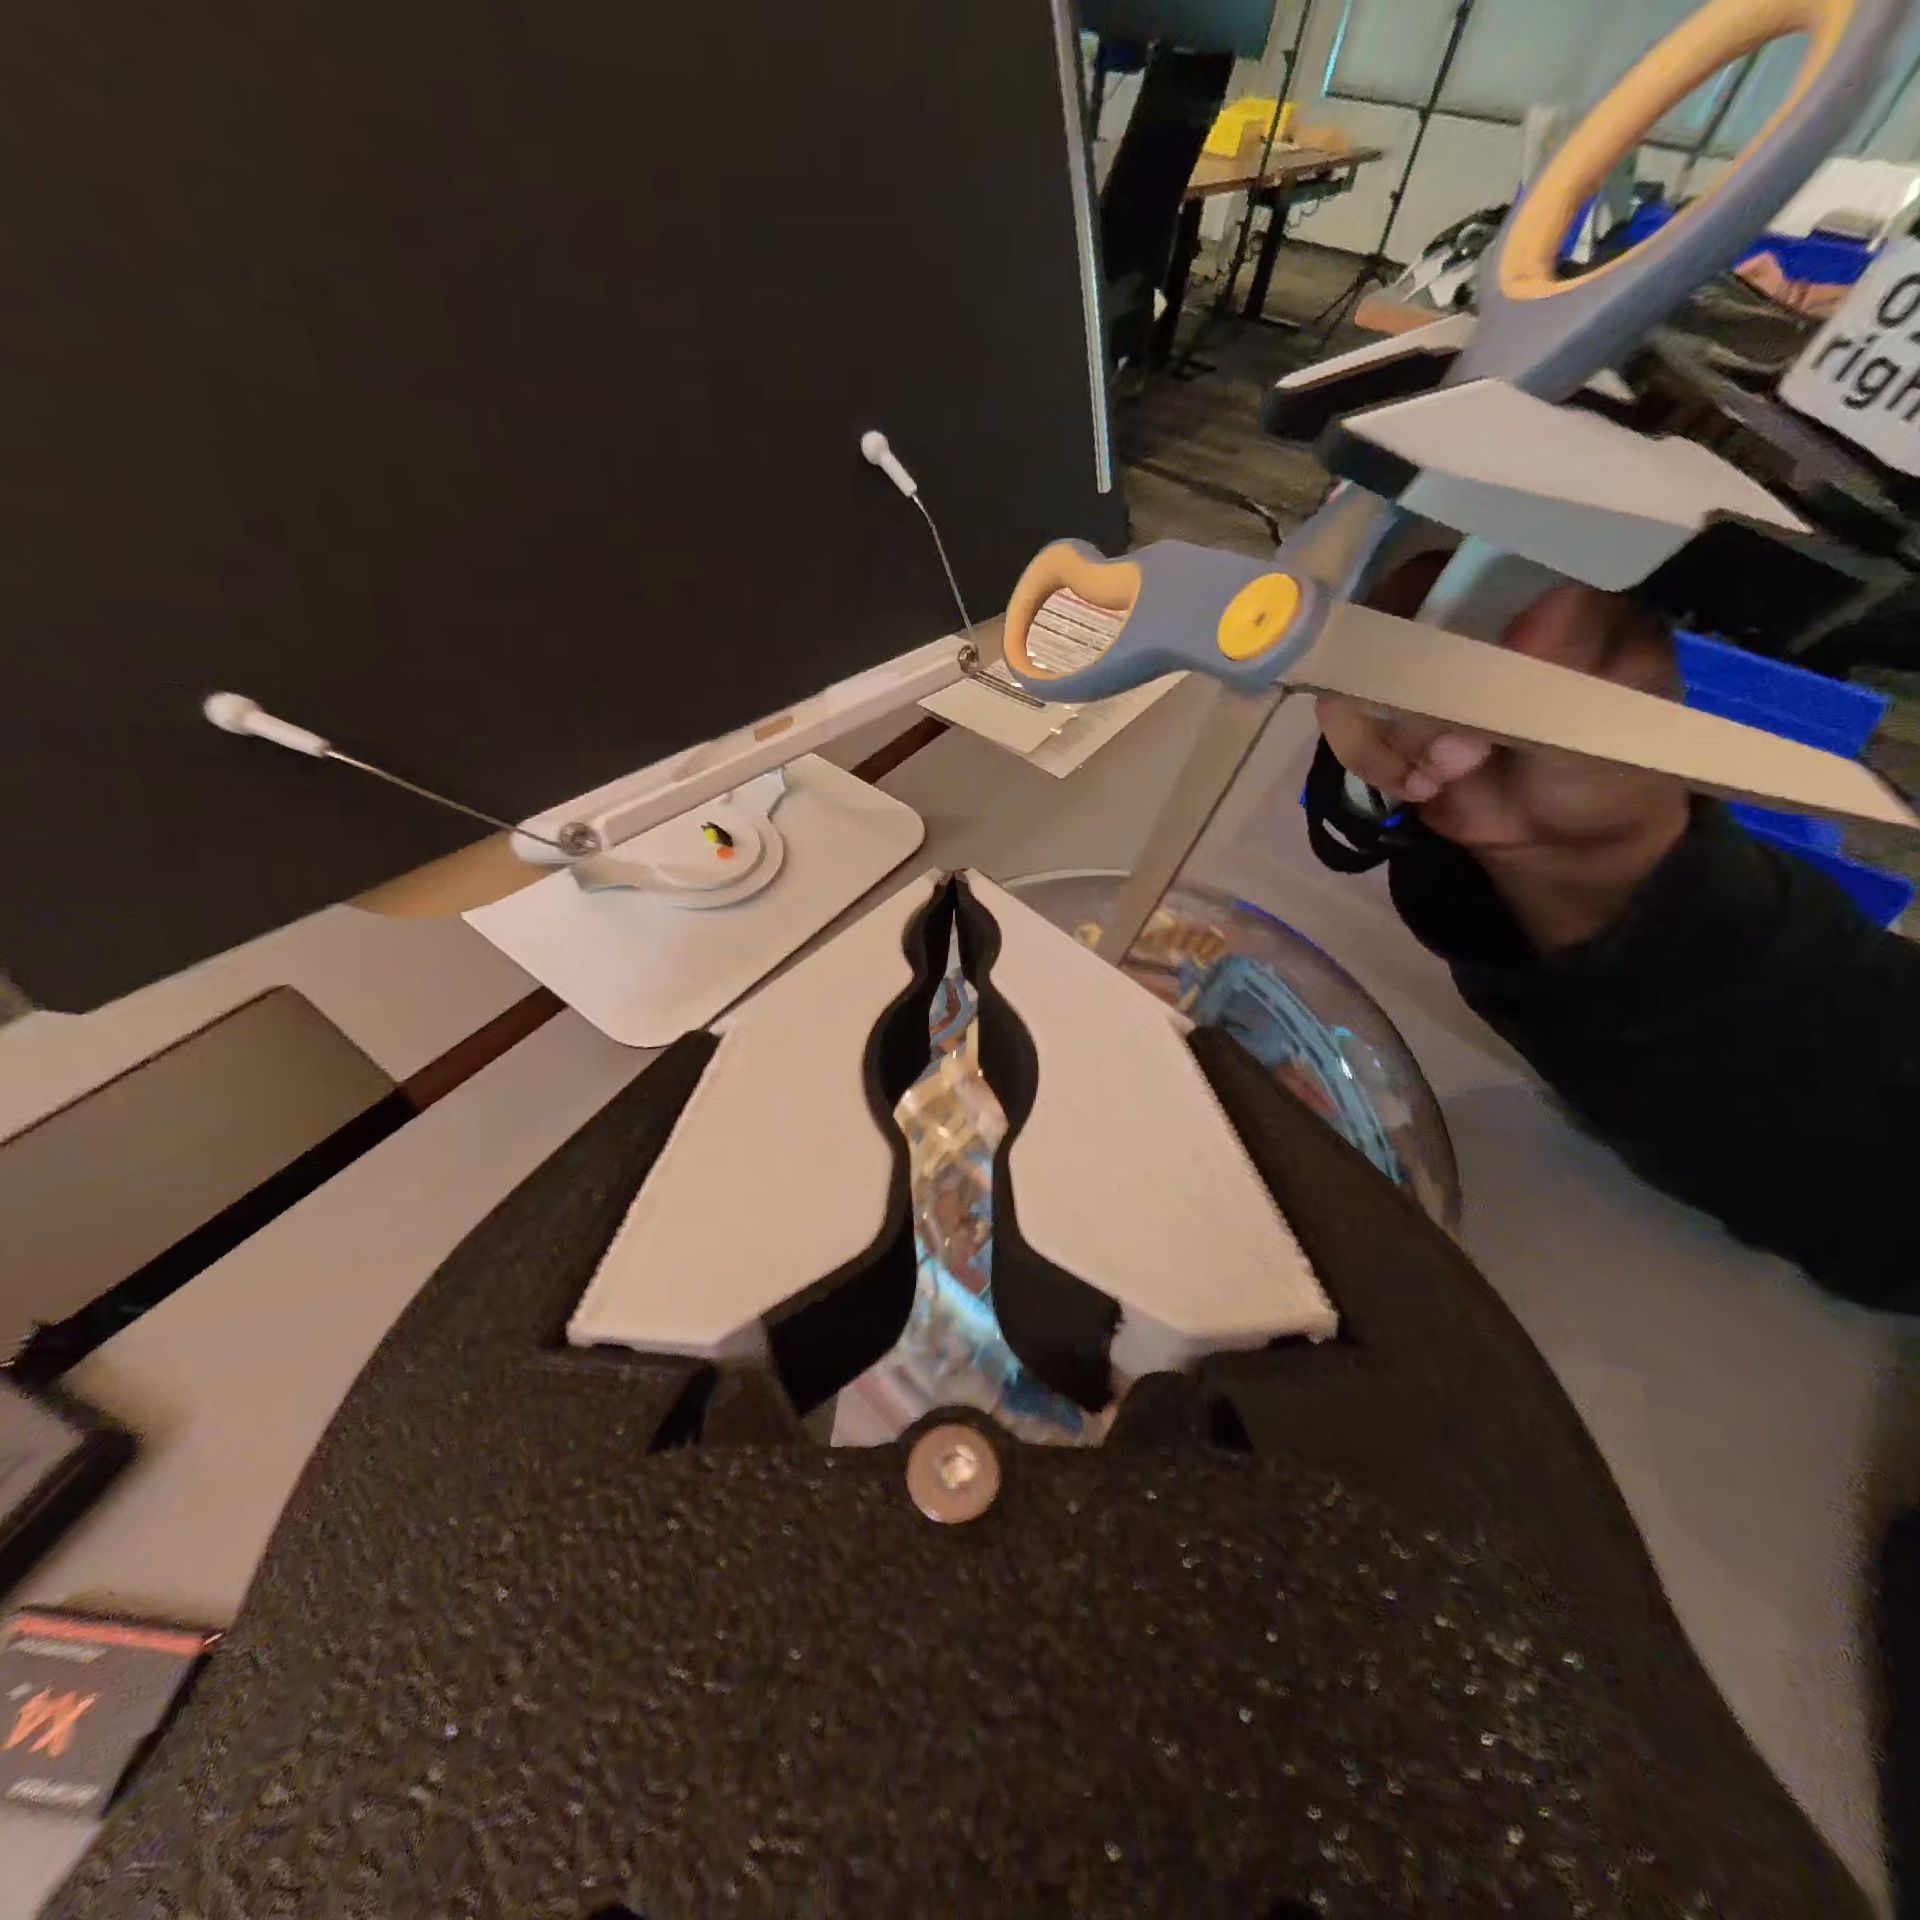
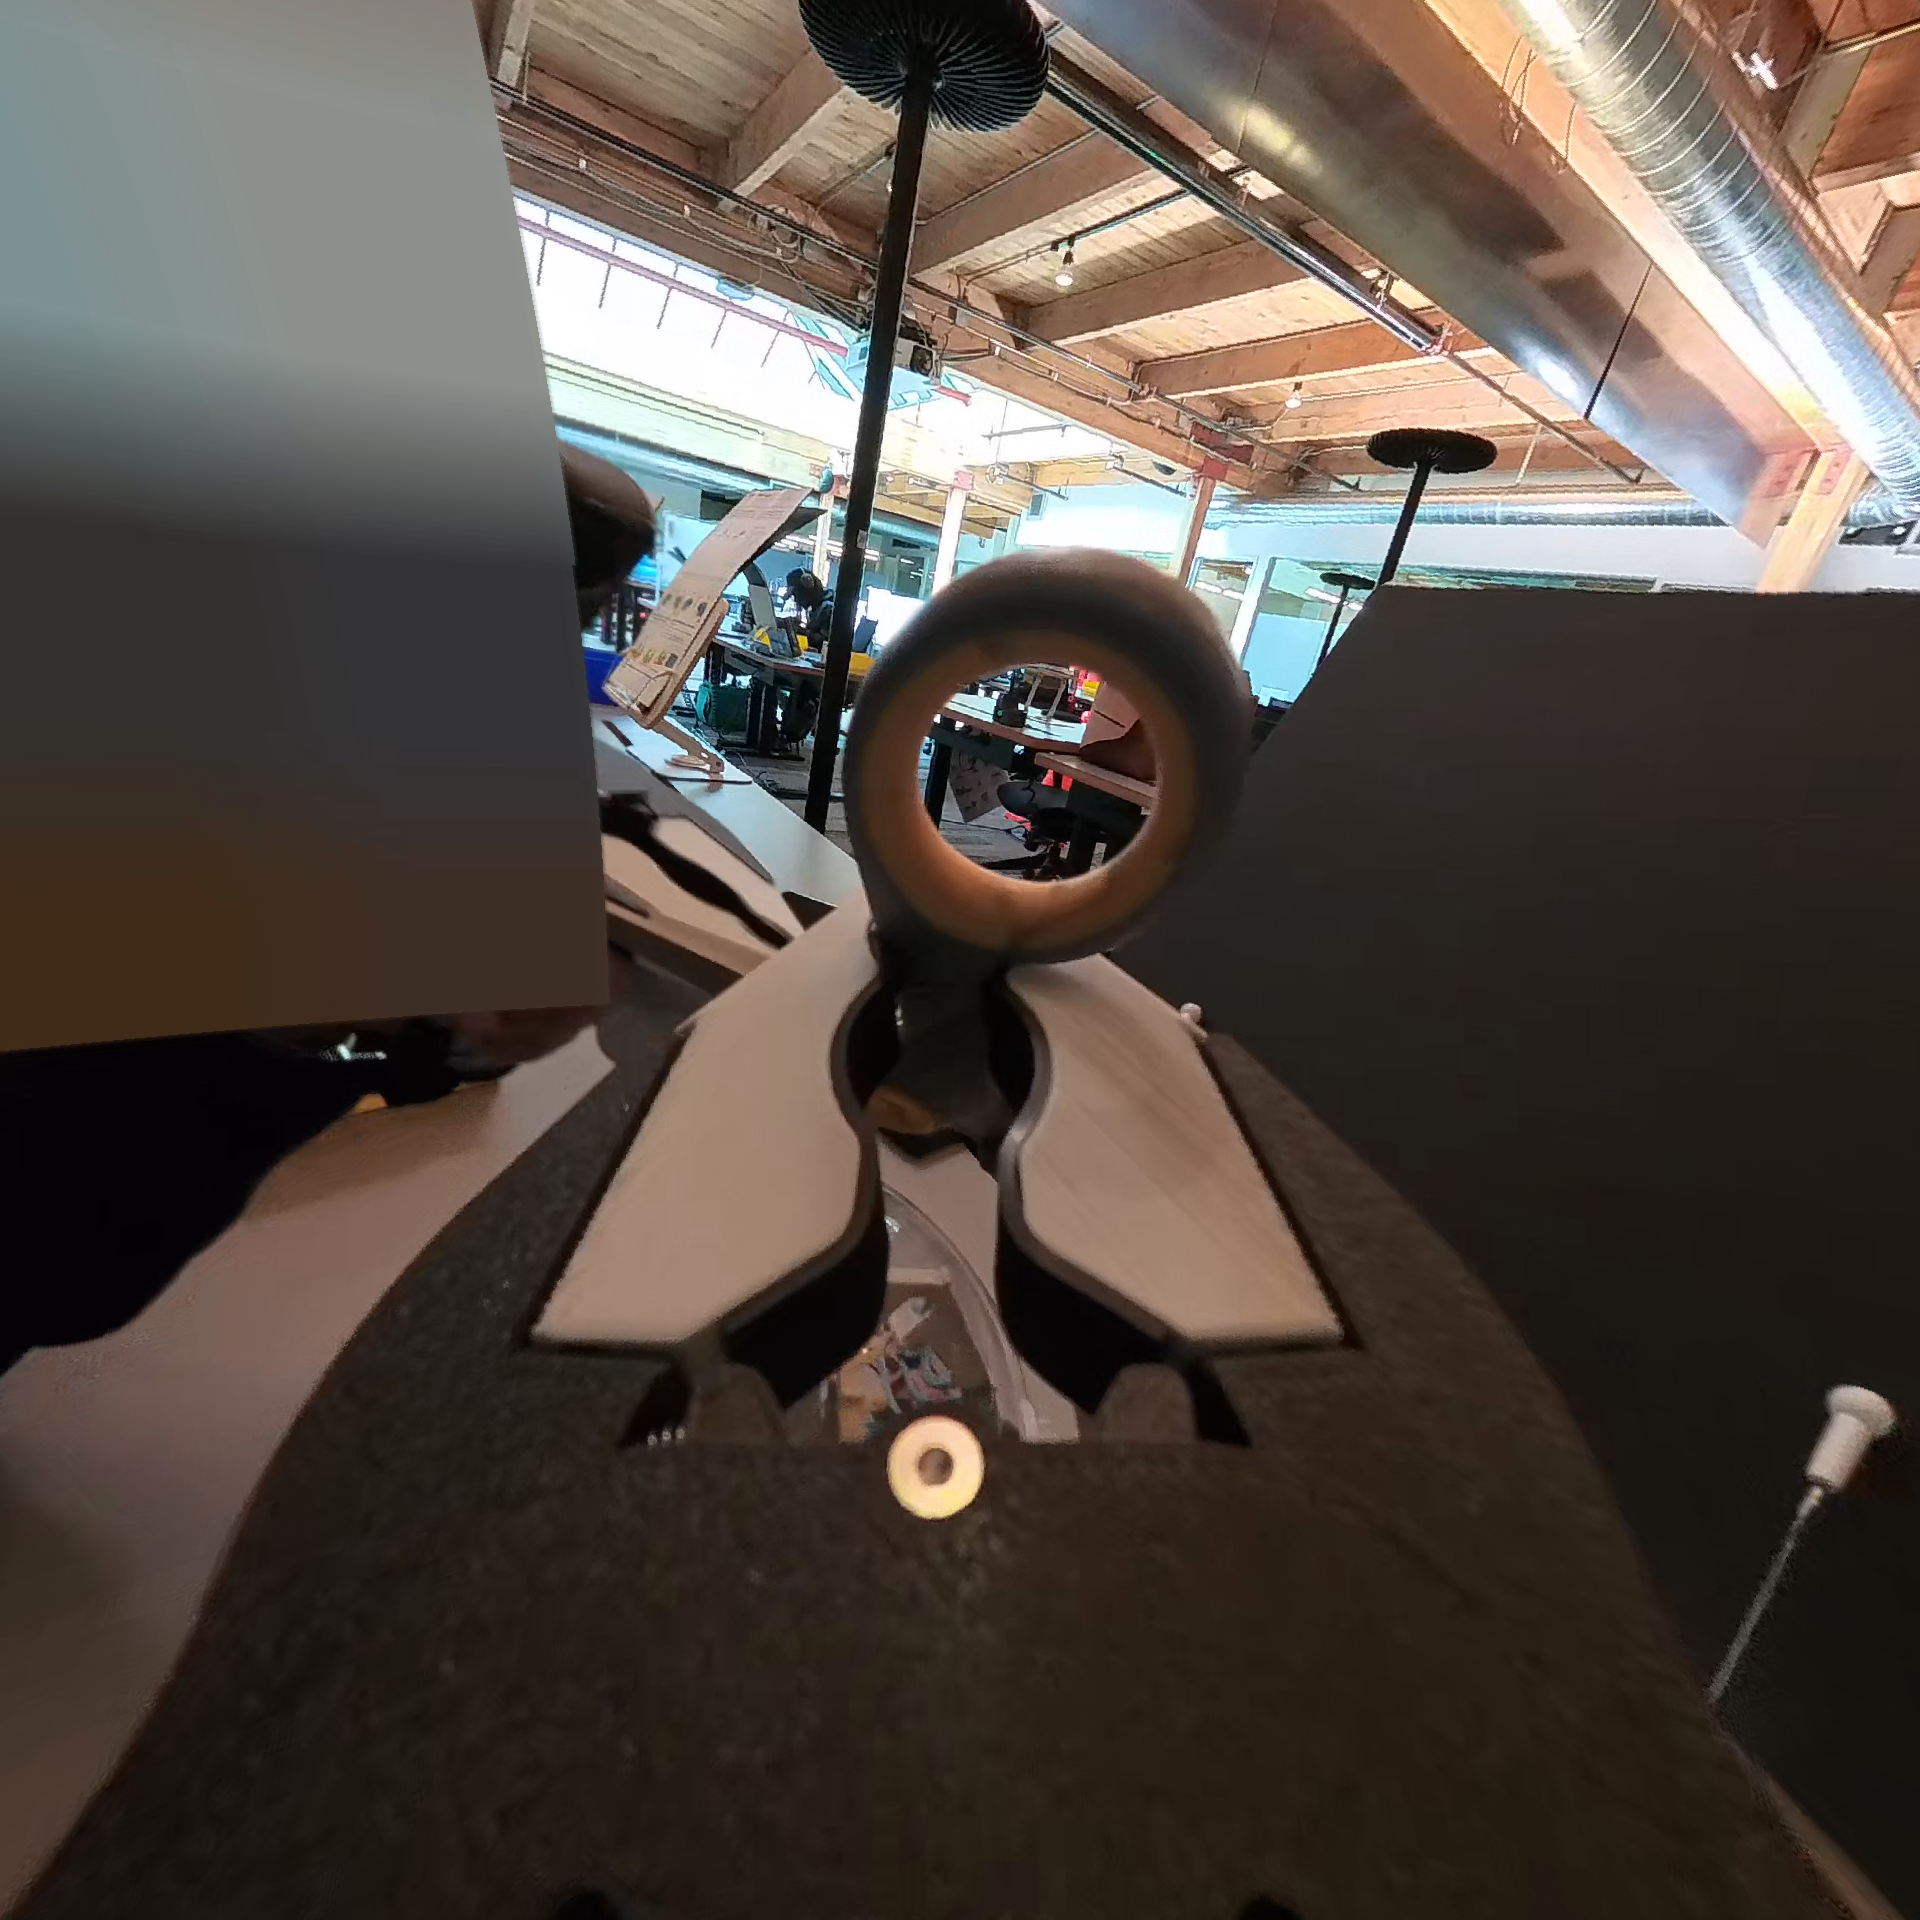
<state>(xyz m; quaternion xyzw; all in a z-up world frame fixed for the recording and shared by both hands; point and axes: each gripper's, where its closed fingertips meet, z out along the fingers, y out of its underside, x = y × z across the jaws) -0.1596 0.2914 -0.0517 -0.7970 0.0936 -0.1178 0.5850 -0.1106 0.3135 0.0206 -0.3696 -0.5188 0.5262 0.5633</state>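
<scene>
My left gripper (image 1: 954,885) is shut on a crinkly clear packet (image 1: 951,1127) with blue and orange print, which shows in the gap between the fingers. The packet hangs over a clear round bowl (image 1: 1397,1117). My right gripper (image 2: 940,971) is shut on one handle of grey-and-yellow scissors (image 2: 1039,925), whose ring stands above the fingertips. In the left wrist view the right gripper (image 1: 1351,416) holds the scissors (image 1: 1257,618) with blades wide open. One blade points down beside the packet's top, and the other points right.
A white device (image 1: 686,847) with two thin white-tipped wire arms sits on a white plate by a black backboard (image 1: 520,364). A hand and dark sleeve (image 1: 1662,1039) are at right. A small black box (image 1: 73,1704) lies at lower left. Blue bins stand behind.
</scene>
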